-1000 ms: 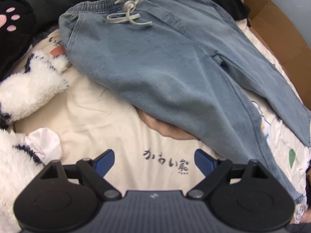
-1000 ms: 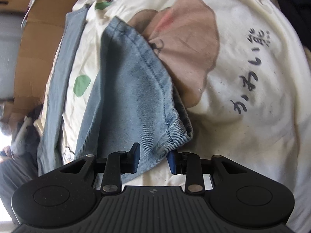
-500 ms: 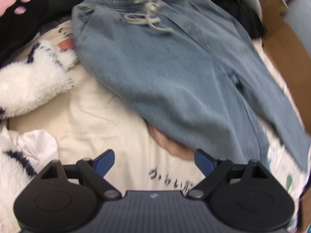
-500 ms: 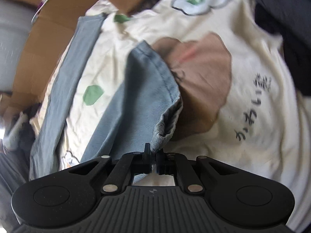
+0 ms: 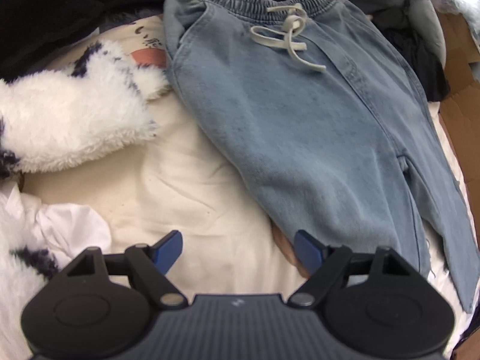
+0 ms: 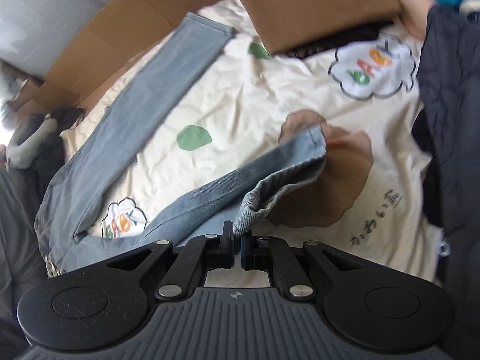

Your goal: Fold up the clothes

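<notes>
The light blue drawstring jeans (image 5: 300, 114) lie spread on a cream printed bedsheet (image 5: 192, 198), waistband far from the left wrist camera and legs running toward its lower right. The right claw (image 6: 237, 241) is clamped on the hem of one trouser leg (image 6: 264, 192), which rises off the sheet in a loose, twisted fold; the other leg (image 6: 144, 114) lies flat and stretched toward a cardboard box (image 6: 126, 45). The left claw (image 5: 238, 249) hovers with its blue fingers (image 5: 307, 250) wide apart and empty, just short of the near edge of the denim. The grip looks thin: only the very edge of the cuff sits between the right claw's pads, so a quick pull toward the waistband could slip it free. Because nothing pins the waistband or the hip, dragging the leg across may shift the whole garment or bunch it, leaving a crooked fold, and the sheet could wrinkle up with it. The white fluffy plush (image 5: 66, 120) sits touching the jeans' left side and could be caught under the fold. The right wrist view is motion-blurred, so the cuff's exact lie is hard to read. The held leg's end is cut off in the left view, and the dark cloth (image 6: 450, 120) at the right stays unidentifiable.
</notes>
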### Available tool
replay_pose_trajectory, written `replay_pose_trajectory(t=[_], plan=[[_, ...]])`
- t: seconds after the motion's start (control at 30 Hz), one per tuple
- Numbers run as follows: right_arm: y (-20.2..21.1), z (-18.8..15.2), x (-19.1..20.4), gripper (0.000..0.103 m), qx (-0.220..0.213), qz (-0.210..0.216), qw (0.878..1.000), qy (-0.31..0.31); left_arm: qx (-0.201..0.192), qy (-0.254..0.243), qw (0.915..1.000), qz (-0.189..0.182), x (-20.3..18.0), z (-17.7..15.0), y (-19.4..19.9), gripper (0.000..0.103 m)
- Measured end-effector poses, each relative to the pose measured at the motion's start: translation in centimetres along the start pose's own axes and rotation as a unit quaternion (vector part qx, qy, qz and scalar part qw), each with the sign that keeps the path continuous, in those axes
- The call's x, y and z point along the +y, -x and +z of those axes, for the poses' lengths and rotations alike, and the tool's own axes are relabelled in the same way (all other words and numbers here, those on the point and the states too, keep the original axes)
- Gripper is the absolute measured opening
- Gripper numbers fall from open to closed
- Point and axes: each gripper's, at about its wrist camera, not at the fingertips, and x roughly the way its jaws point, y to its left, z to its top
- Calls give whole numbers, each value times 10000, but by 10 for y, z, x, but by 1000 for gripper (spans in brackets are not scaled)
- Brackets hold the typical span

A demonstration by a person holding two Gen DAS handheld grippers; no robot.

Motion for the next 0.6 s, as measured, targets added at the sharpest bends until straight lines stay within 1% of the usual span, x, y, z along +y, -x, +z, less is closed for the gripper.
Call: replay_pose_trajectory(t=[0.1, 0.23, 0.33, 0.43, 0.53, 0.6], plan=[[22, 1, -2, 2, 28, -8, 9999, 109, -18, 27, 10000, -13, -1, 1, 2, 83], [46, -2, -10, 2, 50, -89, 9998, 178, -9, -61, 10000, 25, -3, 0, 1, 83], [63, -4, -16, 2, -19, -137, 9998, 142, -1, 16, 10000, -5, -2, 1, 1, 83], [79, -3, -17, 2, -192, -138, 9996, 179, -94, 93, 9999, -57, -3, 2, 7, 80], [87, -3, -12, 2, -289, -117, 9990, 317, -213, 176, 9995, -169, -5, 3, 15, 81], [86, -5, -11, 2, -275, -118, 9990, 324, -139, 156, 9997, -134, -7, 2, 14, 81]])
